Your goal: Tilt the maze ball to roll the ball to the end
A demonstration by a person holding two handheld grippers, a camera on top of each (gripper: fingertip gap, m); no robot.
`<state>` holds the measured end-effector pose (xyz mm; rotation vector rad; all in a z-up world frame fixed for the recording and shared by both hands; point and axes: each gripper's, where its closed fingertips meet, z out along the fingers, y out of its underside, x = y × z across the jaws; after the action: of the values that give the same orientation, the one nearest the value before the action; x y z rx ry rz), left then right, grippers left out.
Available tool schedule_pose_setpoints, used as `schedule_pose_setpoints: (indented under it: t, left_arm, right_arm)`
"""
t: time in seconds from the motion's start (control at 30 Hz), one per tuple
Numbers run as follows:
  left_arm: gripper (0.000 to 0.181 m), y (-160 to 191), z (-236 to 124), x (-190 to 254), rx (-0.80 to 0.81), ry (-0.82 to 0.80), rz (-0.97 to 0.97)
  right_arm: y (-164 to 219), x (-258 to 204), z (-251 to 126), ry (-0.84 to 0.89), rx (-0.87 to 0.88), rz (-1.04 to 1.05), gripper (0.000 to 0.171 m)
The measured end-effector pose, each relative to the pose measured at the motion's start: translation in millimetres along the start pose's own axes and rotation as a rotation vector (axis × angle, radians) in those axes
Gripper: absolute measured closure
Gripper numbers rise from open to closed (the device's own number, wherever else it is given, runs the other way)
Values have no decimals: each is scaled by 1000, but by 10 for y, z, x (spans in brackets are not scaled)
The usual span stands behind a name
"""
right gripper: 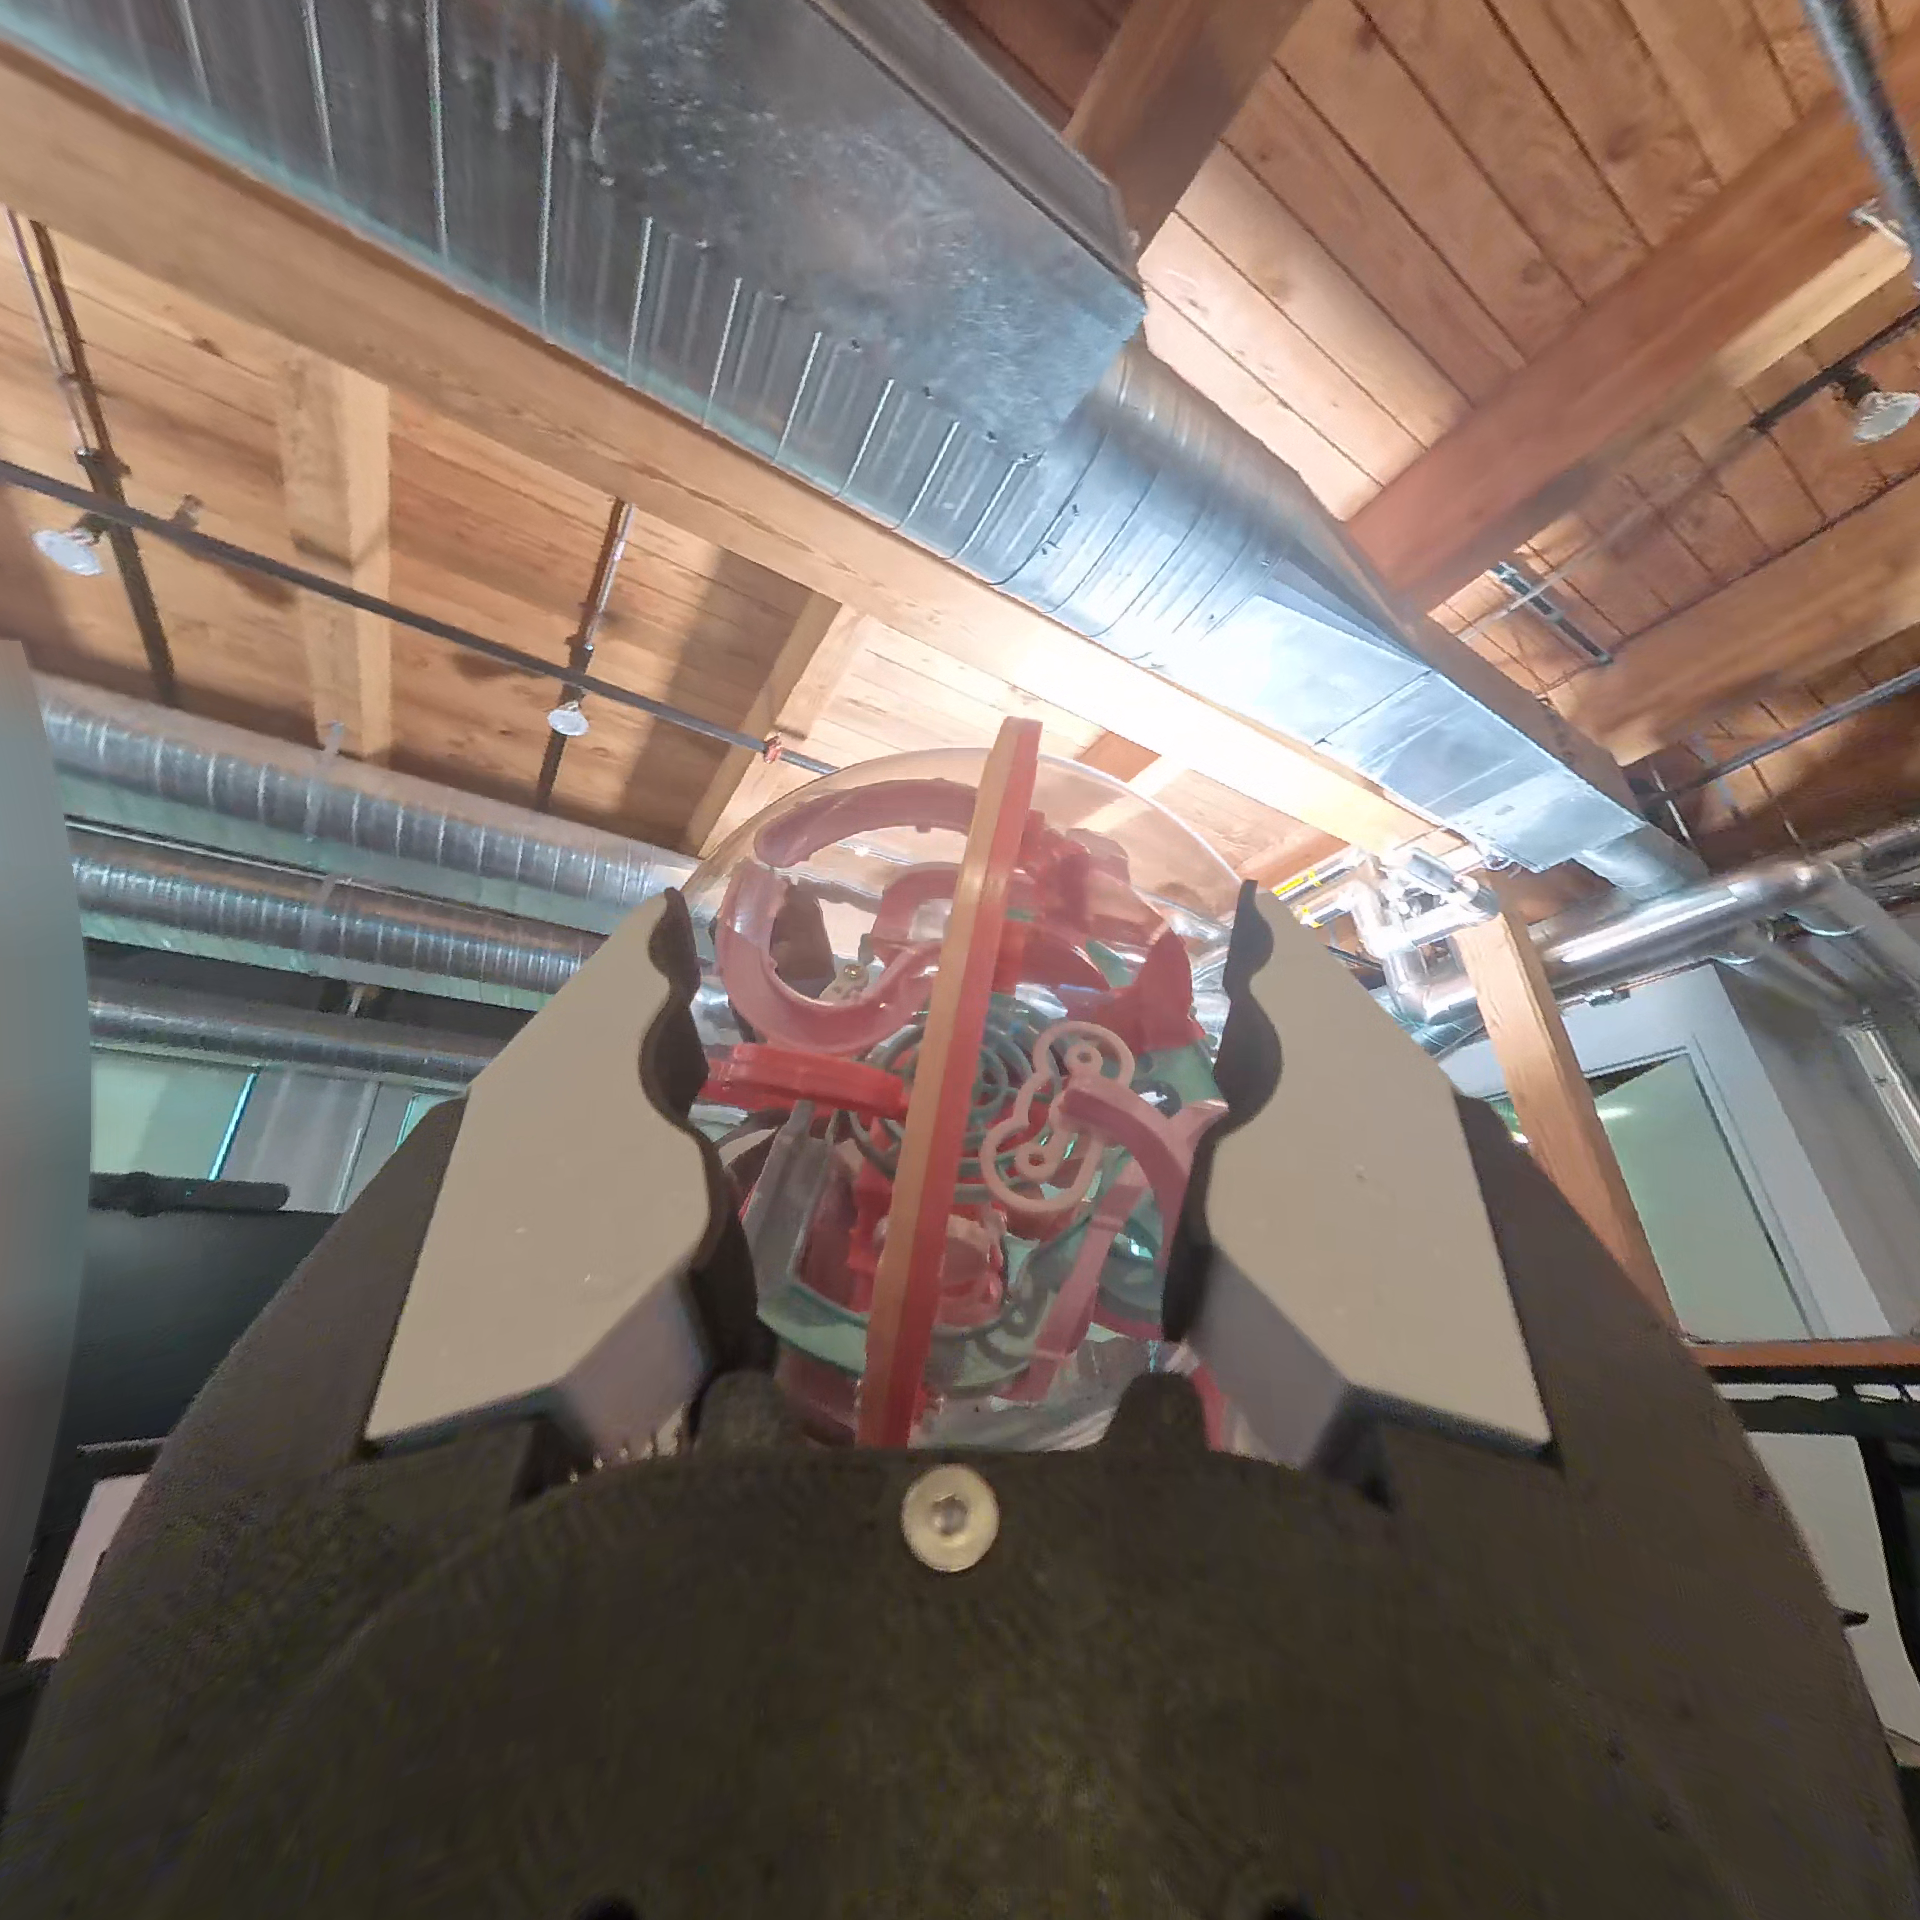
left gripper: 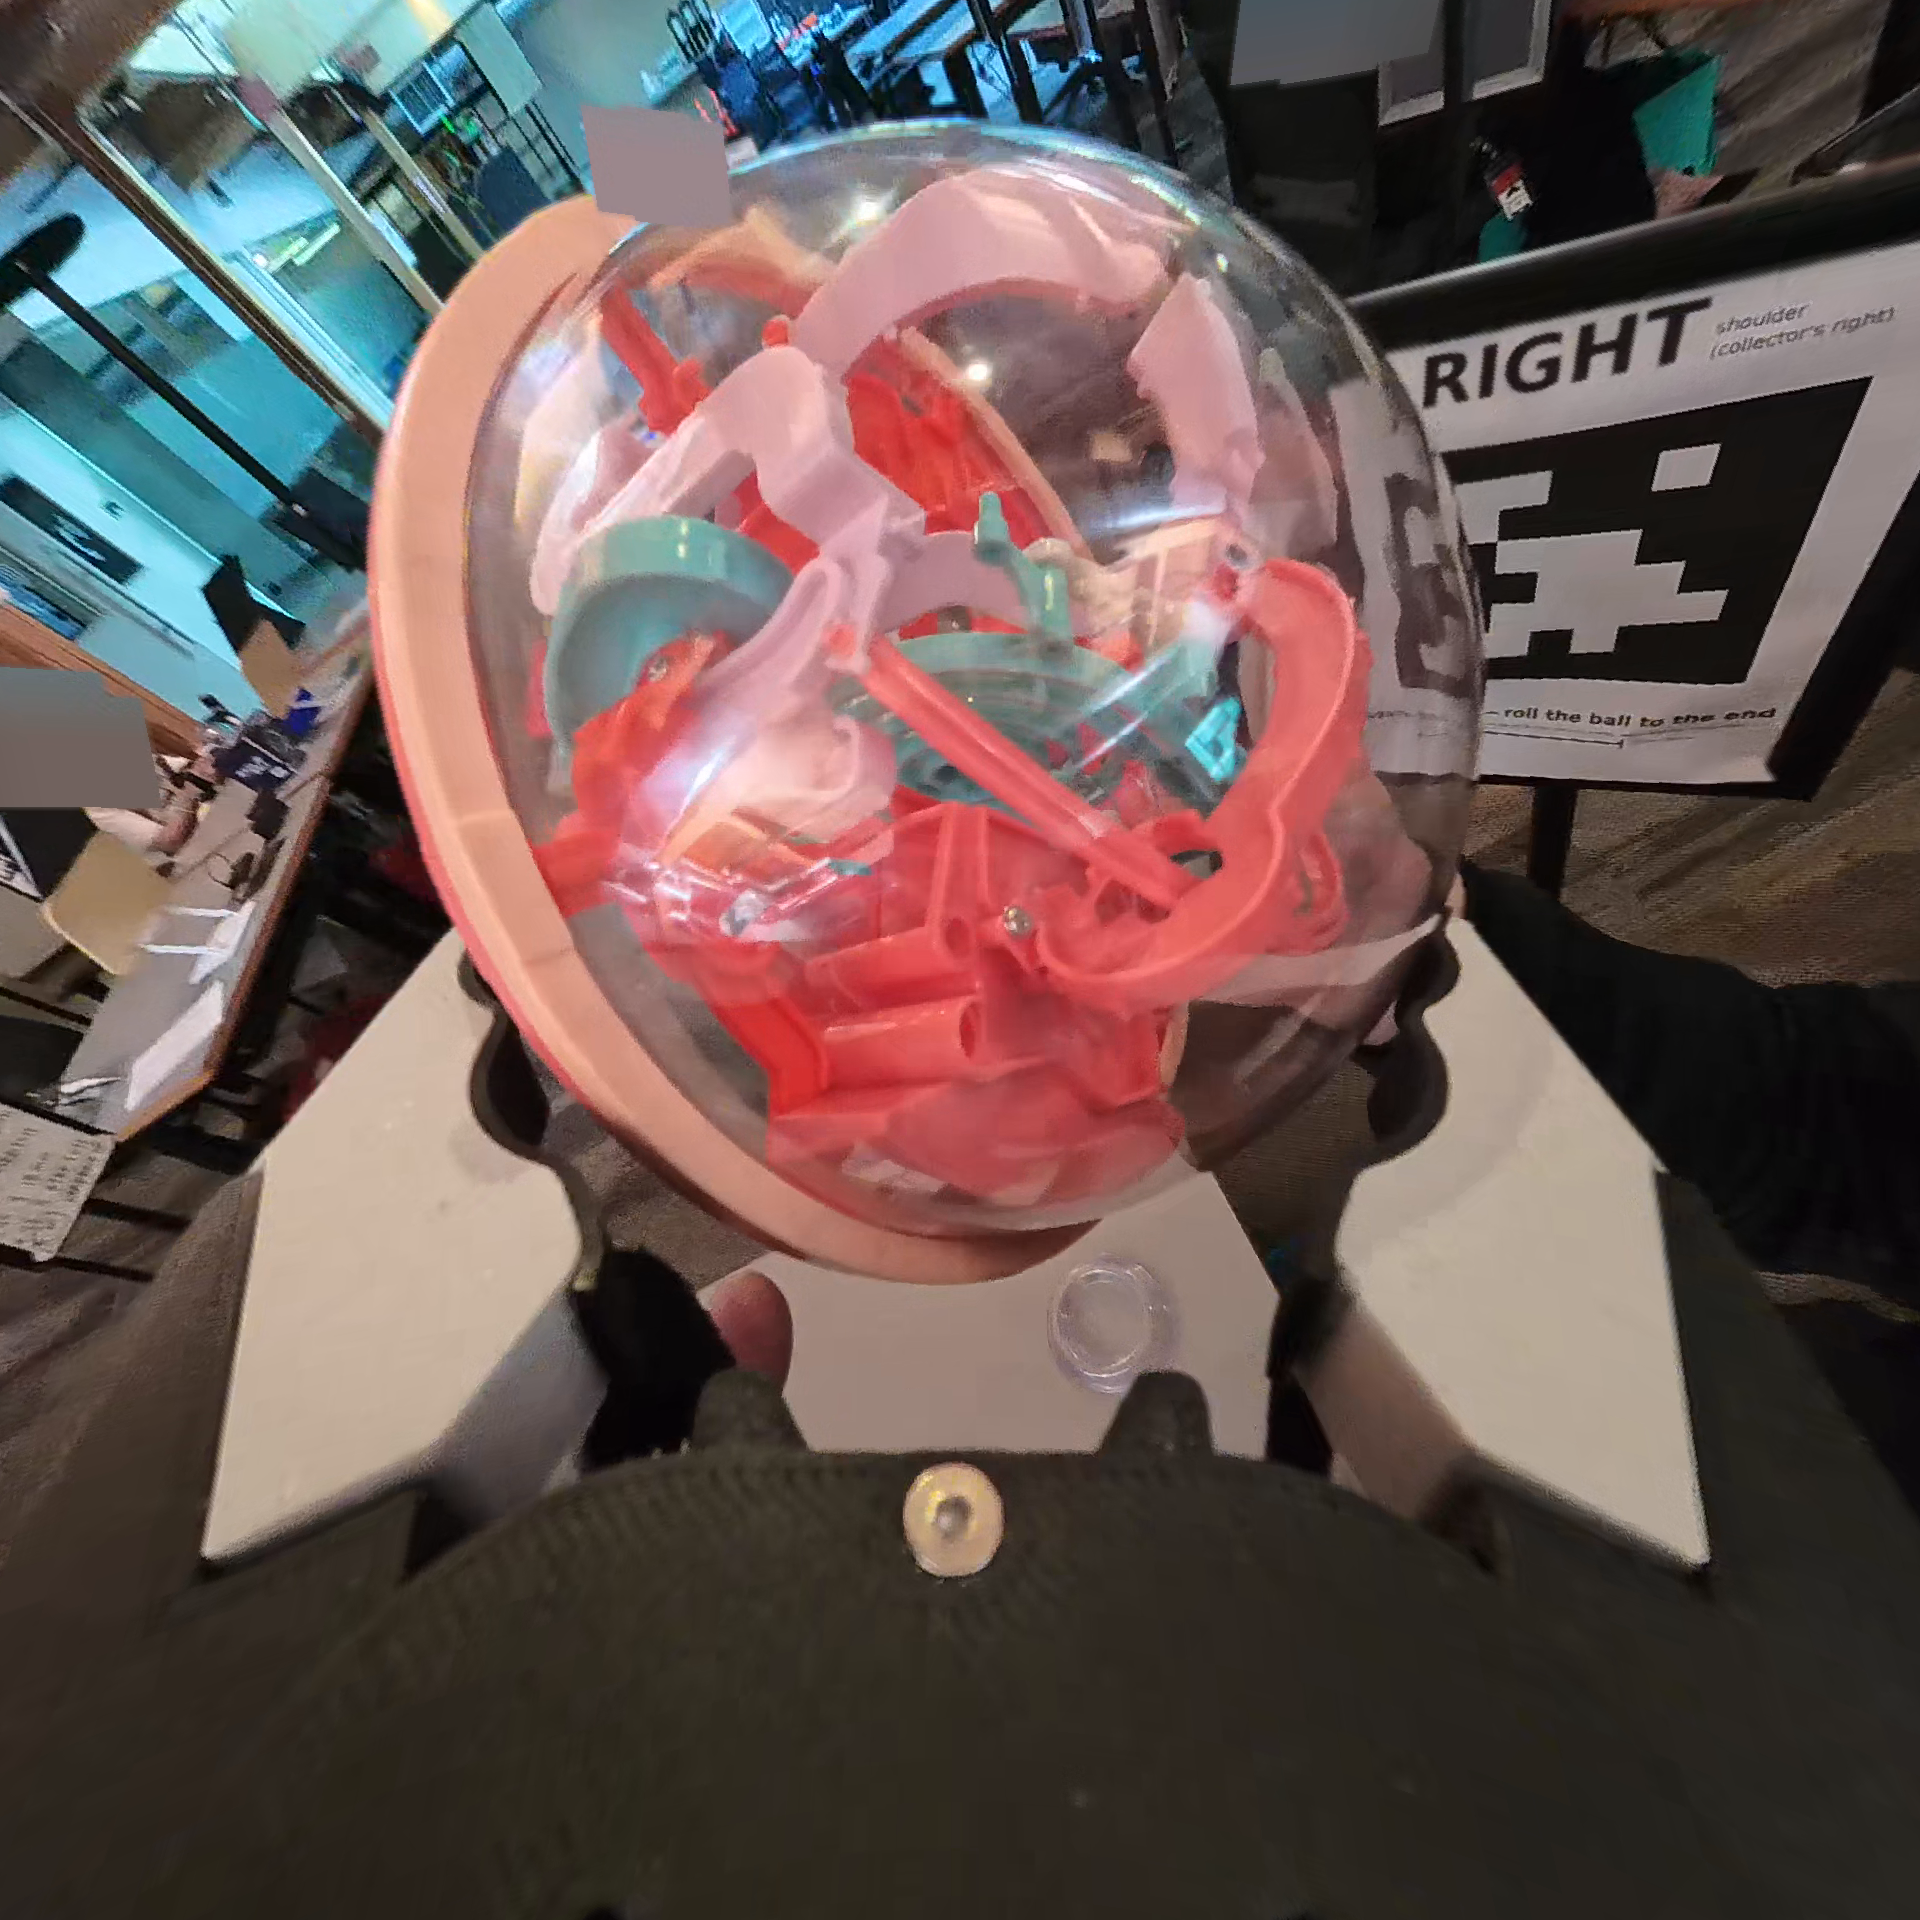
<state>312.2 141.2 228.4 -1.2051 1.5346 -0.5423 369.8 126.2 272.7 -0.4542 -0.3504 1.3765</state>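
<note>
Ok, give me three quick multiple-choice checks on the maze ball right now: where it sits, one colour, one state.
1. Where is the maze ball?
A. Lying on the floor
B. Held up between both grippers
C. Inside a box

2. What colour is the ring around its middle?
A. Pale peach-pink
B. Black
C. Dark blue

3. How does the right gripper stand?
A. Wide open, away from the ball
B. Out of view
C. Fingers closed against the clear shell

Answers: 1 B, the left gripper and the right one flank it in mid-air; 2 A, the left wrist view shows it; 3 C, both fingers touch the shell.
</note>
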Motion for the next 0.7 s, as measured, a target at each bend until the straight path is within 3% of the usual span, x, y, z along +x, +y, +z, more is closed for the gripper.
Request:
schedule_pose_setpoints:
  t: [0.37, 0.53, 0.7]
  left_arm:
    - [22, -117, -49, 28, 154, 19, 86]
    - [22, -582, -371, 306, 339, -15, 300]
    - [23, -991, -699, 601, 390, -81, 473]
  right_arm:
    - [-35, -226, 139, -33, -93, -164, 71]
    - [-145, -979, 504, -180, -183, -404, 71]
    - [-204, -1624, 748, -310, -226, -561, 71]
